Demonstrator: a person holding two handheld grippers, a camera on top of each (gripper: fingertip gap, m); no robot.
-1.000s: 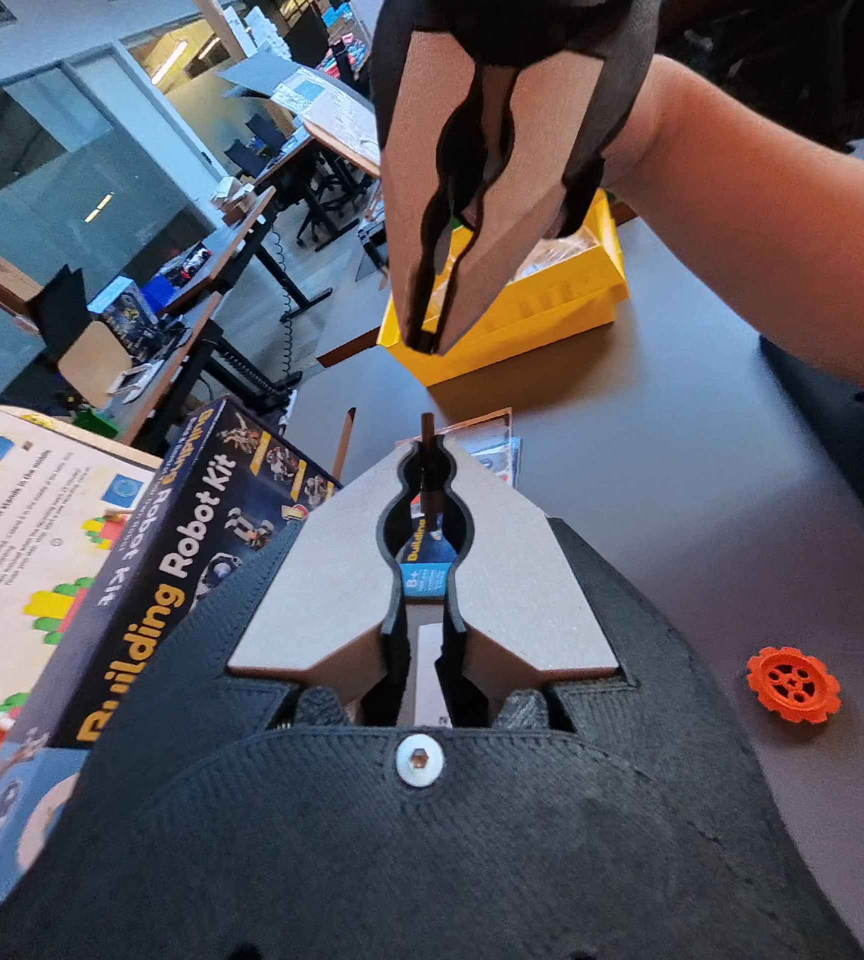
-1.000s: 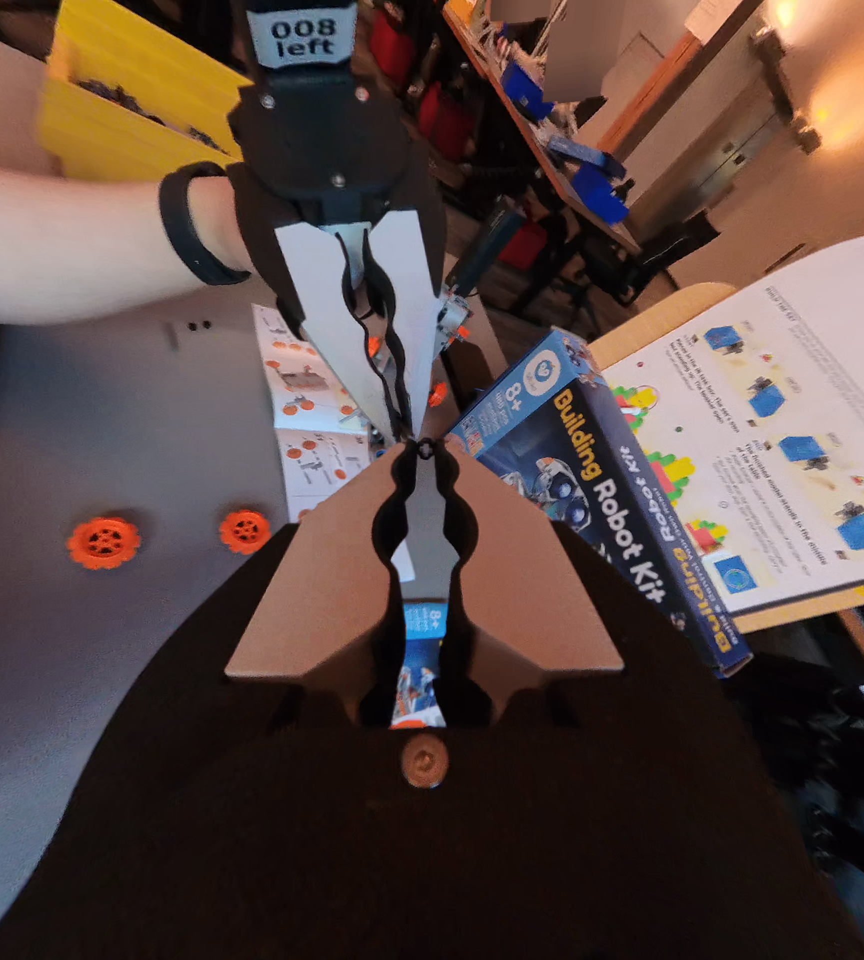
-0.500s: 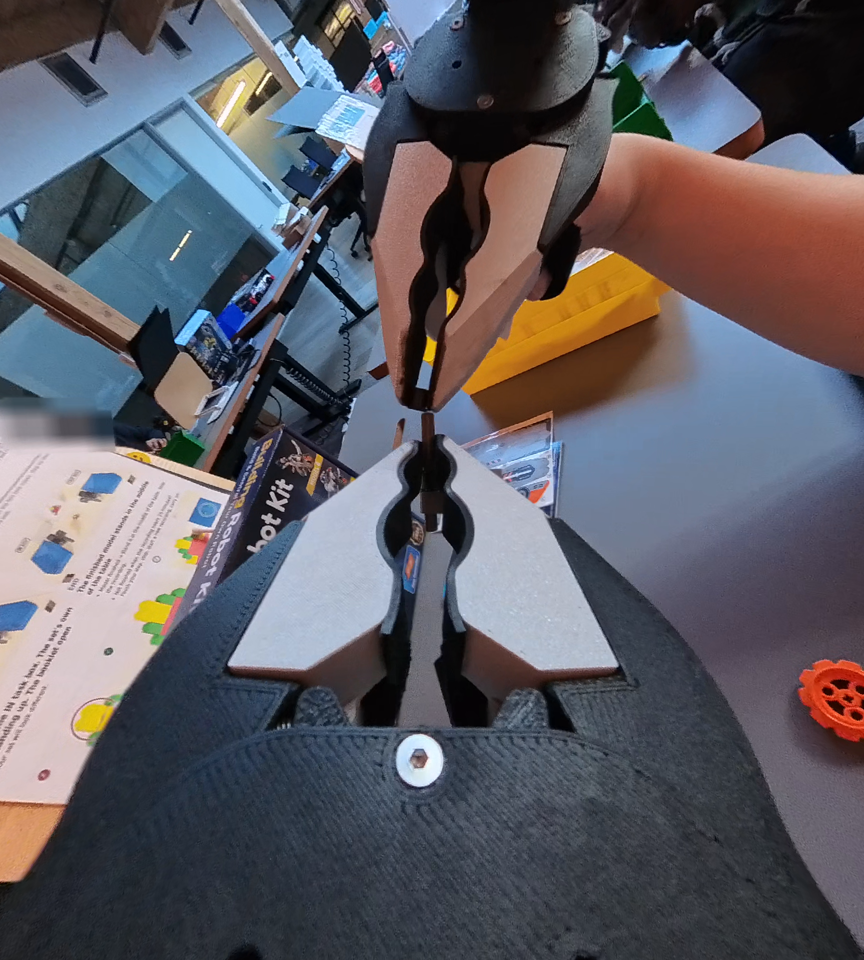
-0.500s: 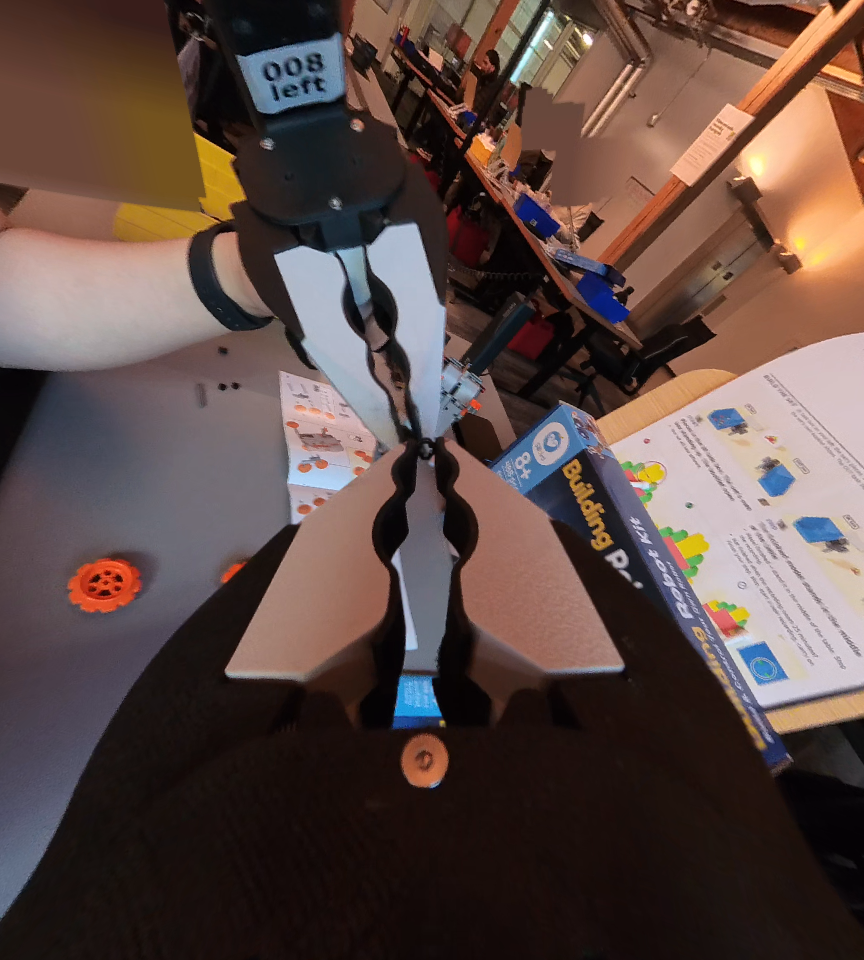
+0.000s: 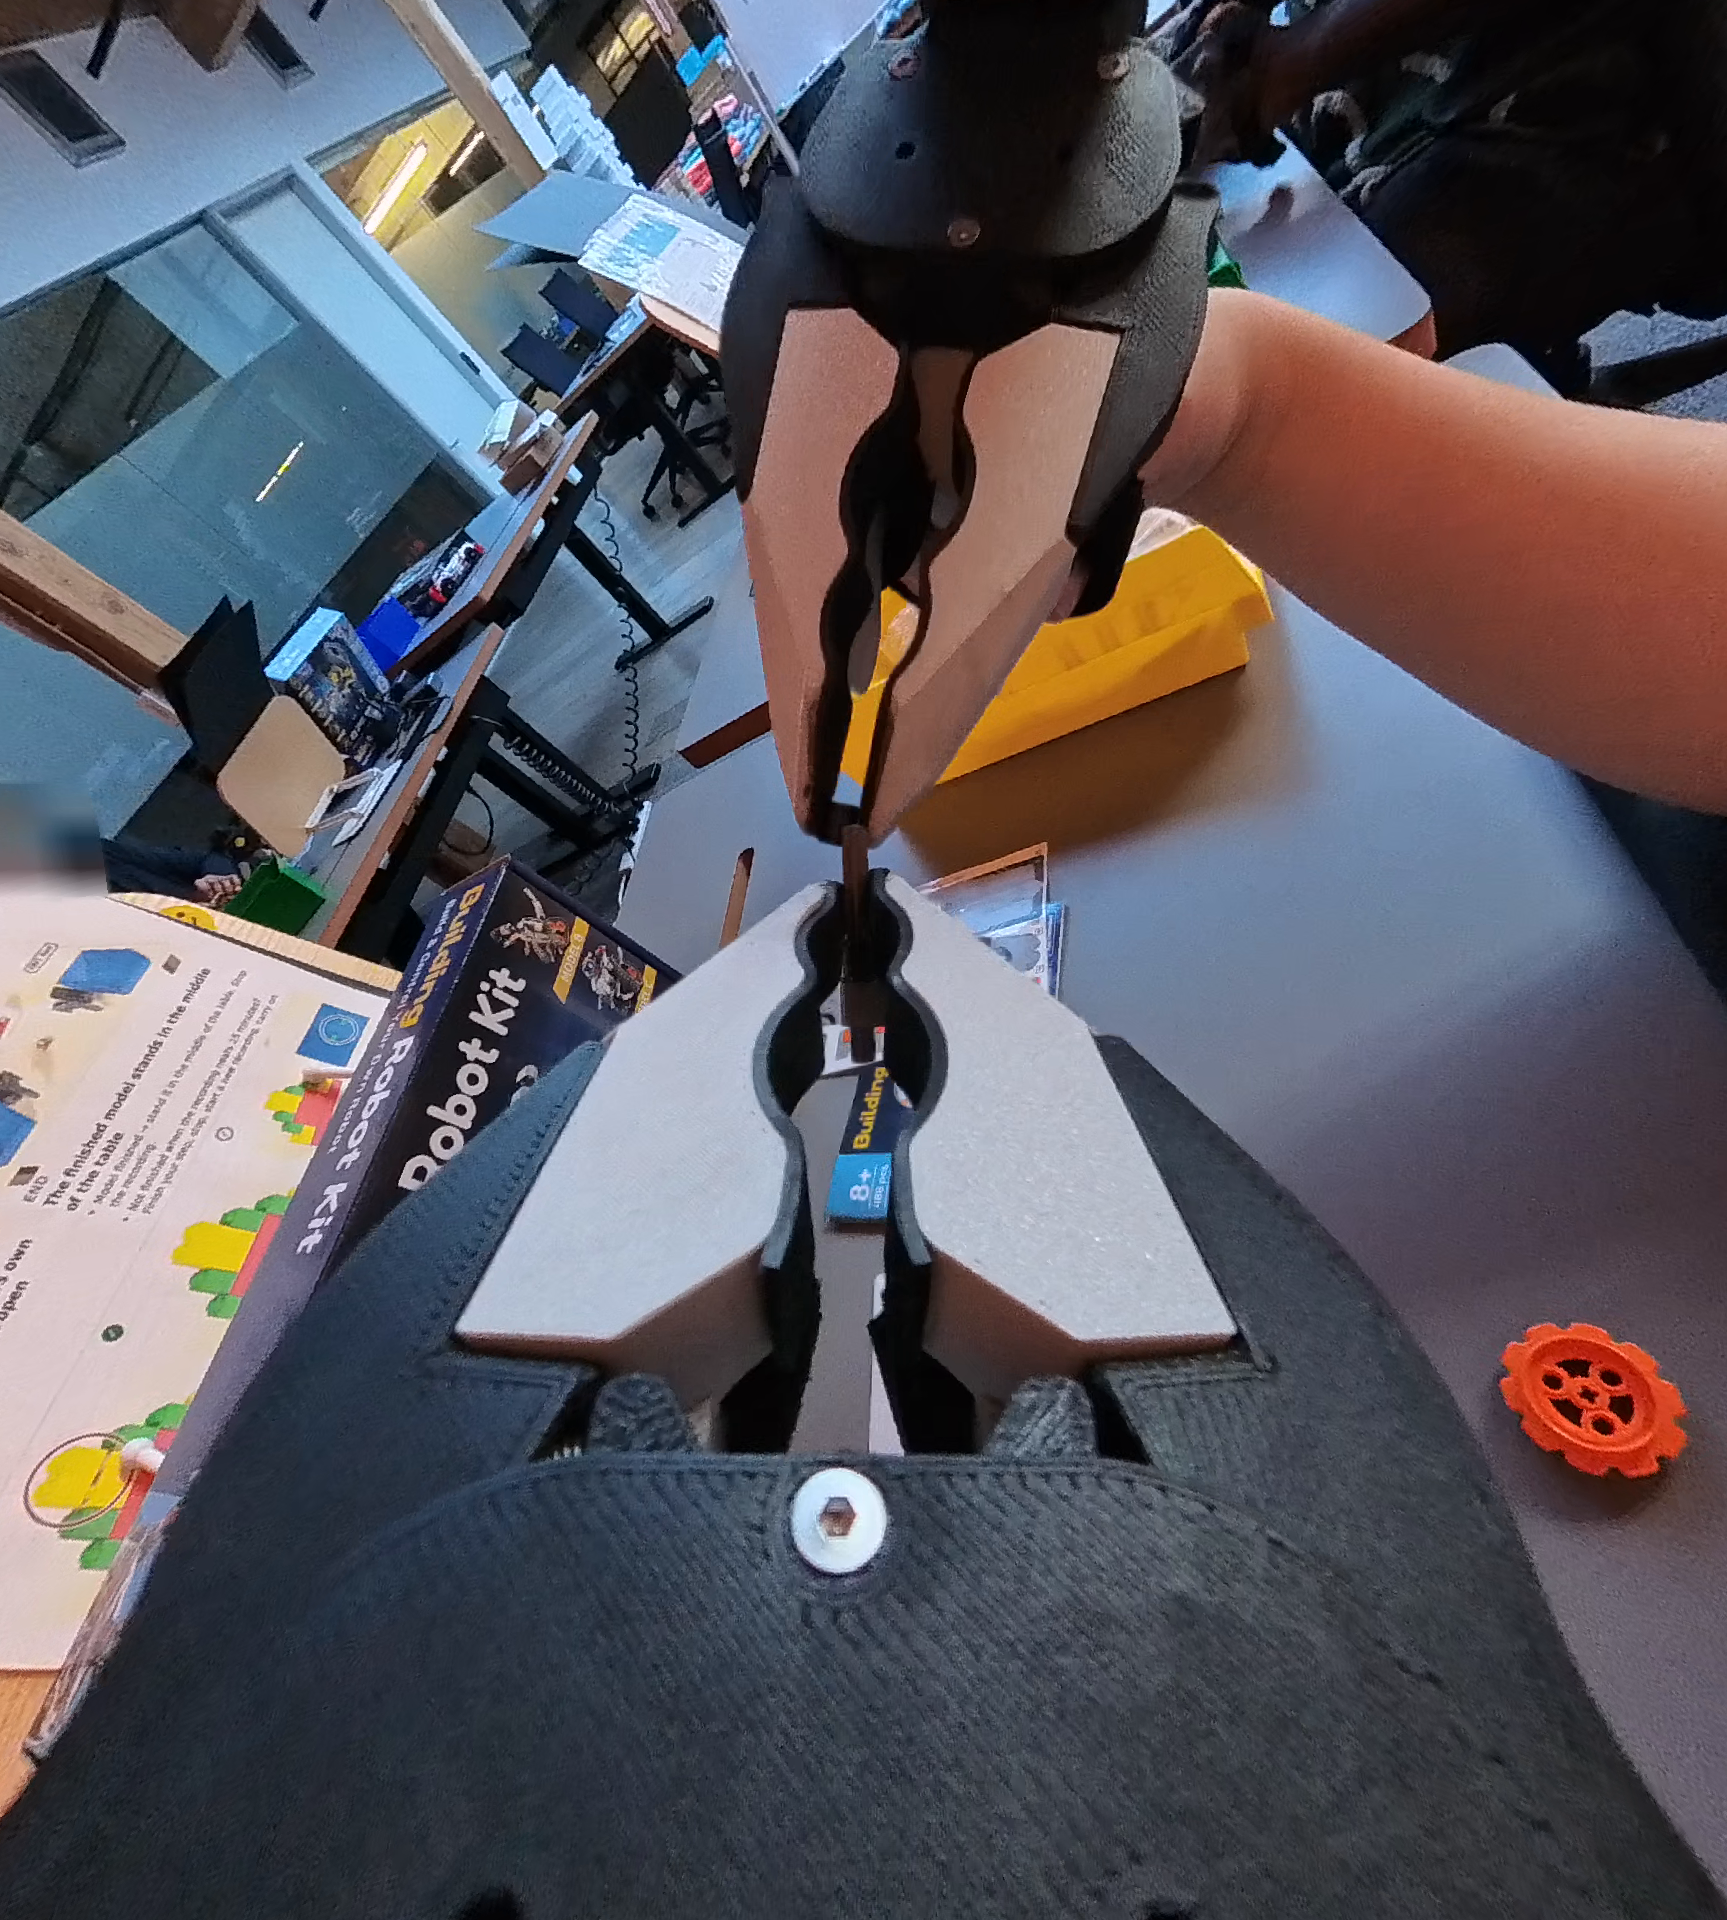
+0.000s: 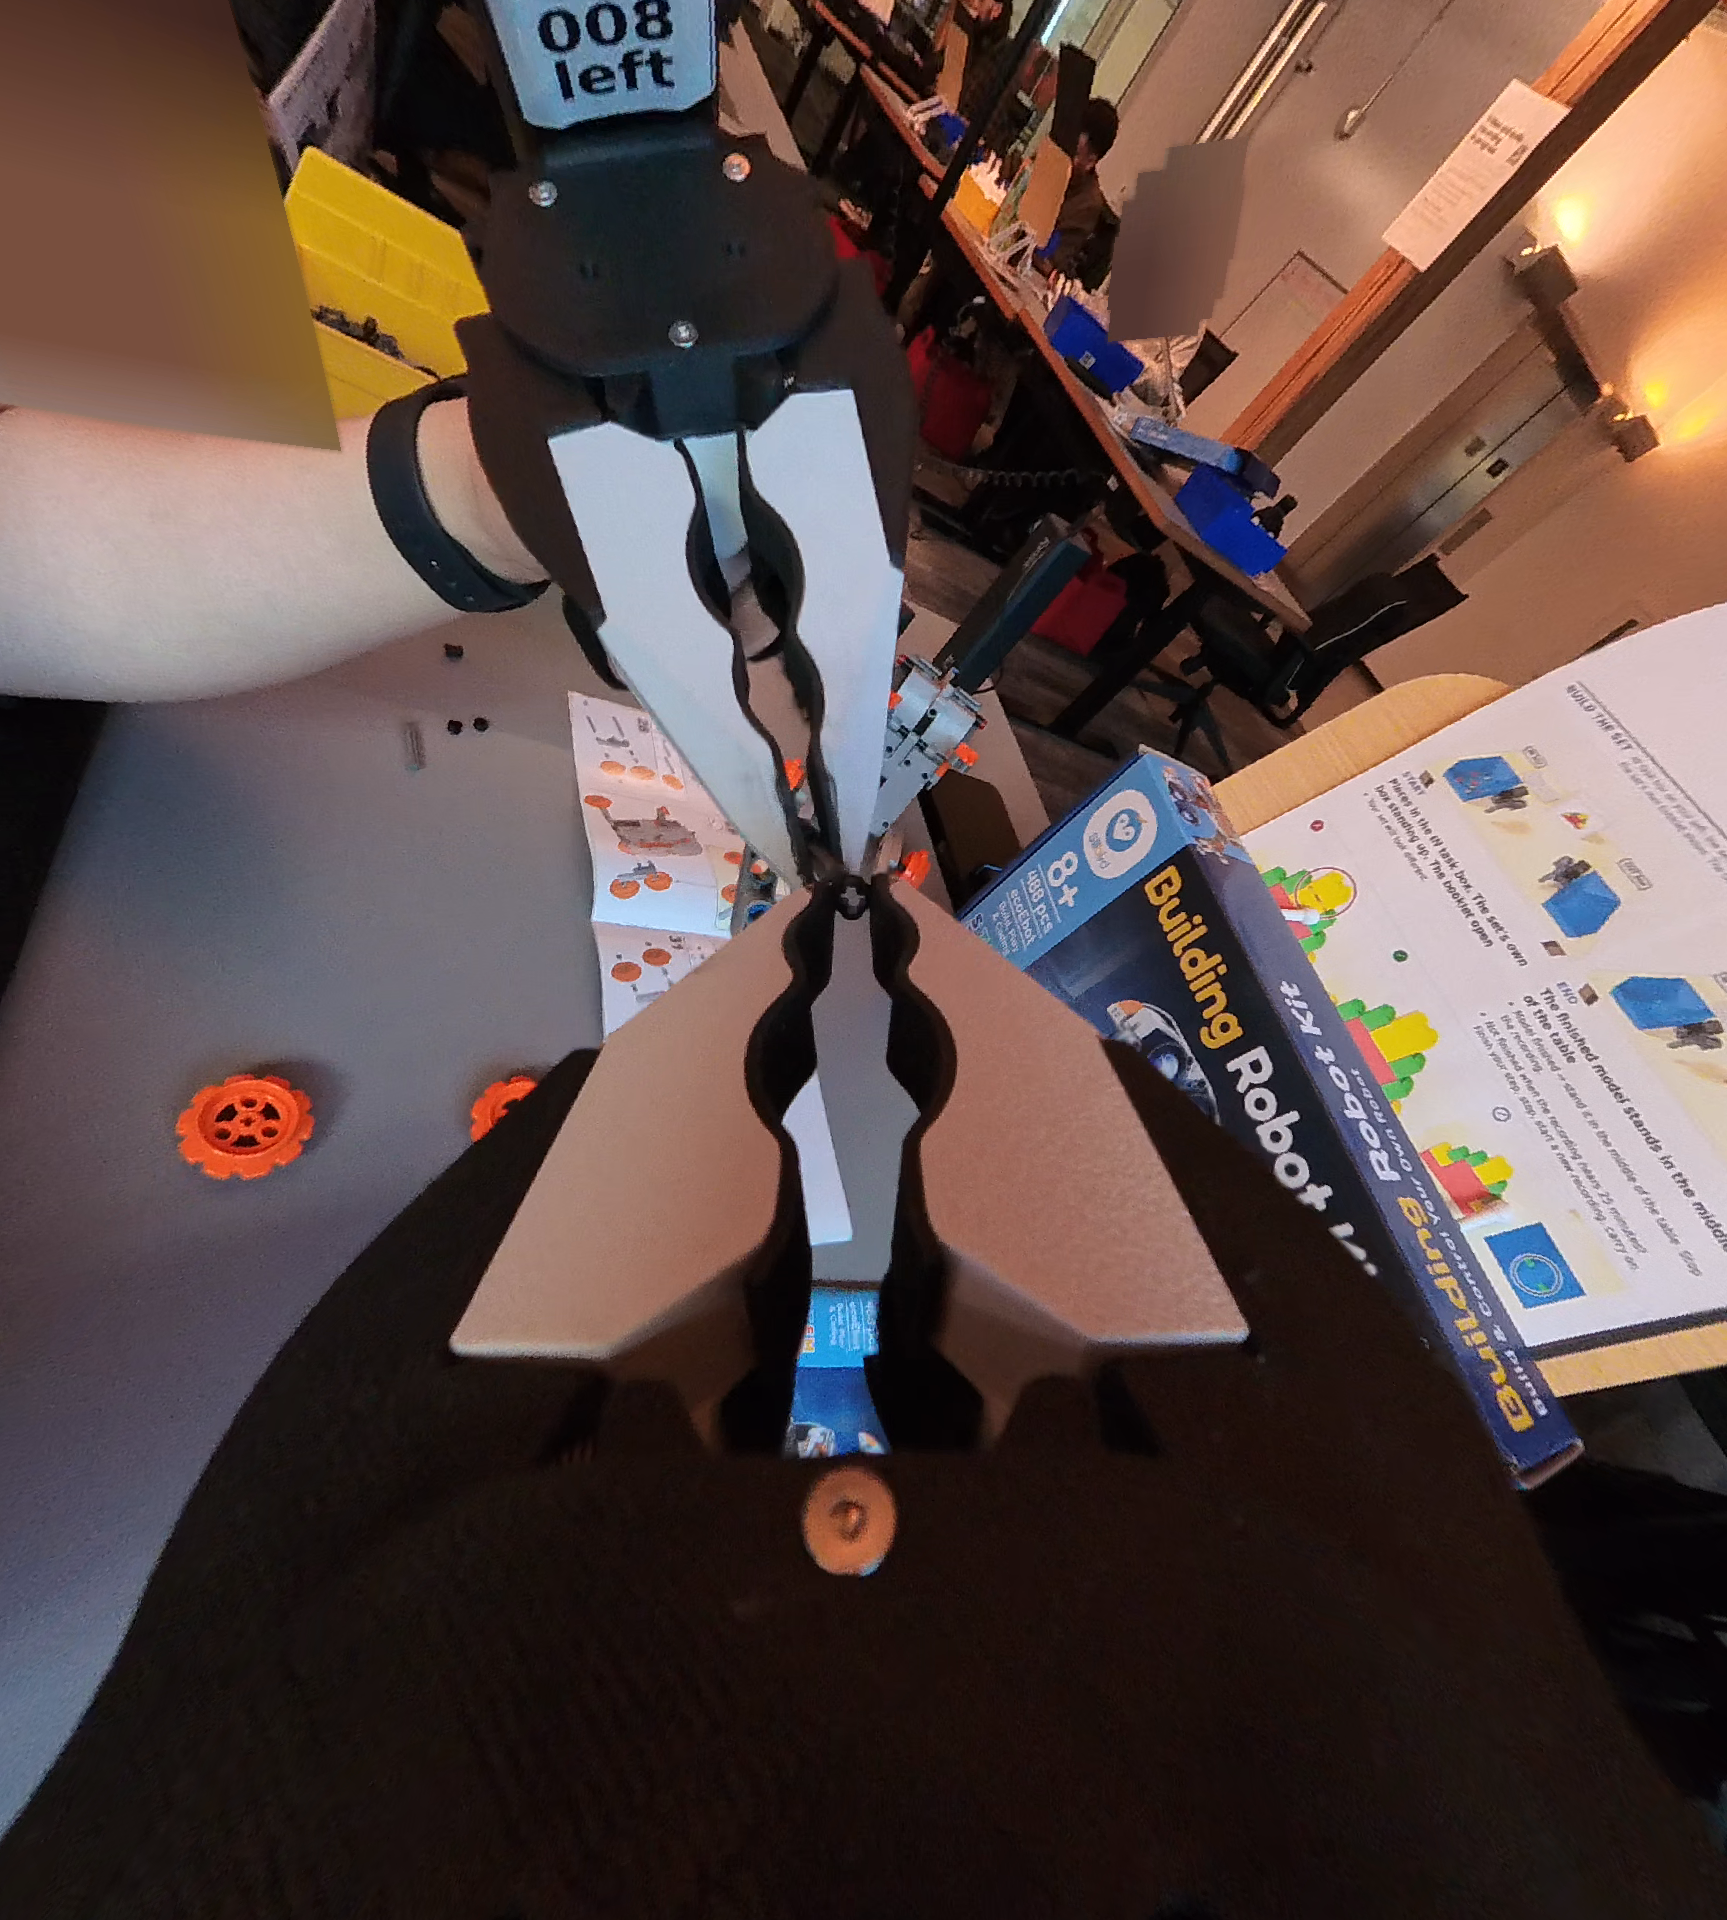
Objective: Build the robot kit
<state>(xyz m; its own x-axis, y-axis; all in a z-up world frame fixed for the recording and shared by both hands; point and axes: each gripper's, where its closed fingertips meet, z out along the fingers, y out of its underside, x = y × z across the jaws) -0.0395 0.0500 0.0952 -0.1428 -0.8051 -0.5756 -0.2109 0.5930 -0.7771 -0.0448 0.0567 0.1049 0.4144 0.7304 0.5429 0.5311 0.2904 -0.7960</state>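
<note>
Just right of the kit box (image 5: 485,1049), my left gripper (image 5: 851,896) is clamped on a thin dark axle (image 5: 854,862), held above the table (image 5: 1358,1039). My right gripper (image 5: 843,819), clear of the axle a second ago, now pinches its far end. Farther right of the box lies an orange gear (image 5: 1593,1397).

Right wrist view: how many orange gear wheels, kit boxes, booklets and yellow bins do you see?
Orange gear wheels: 2, the second partly hidden
Kit box: 1
Booklet: 1
Yellow bin: 1
Total: 5
</note>
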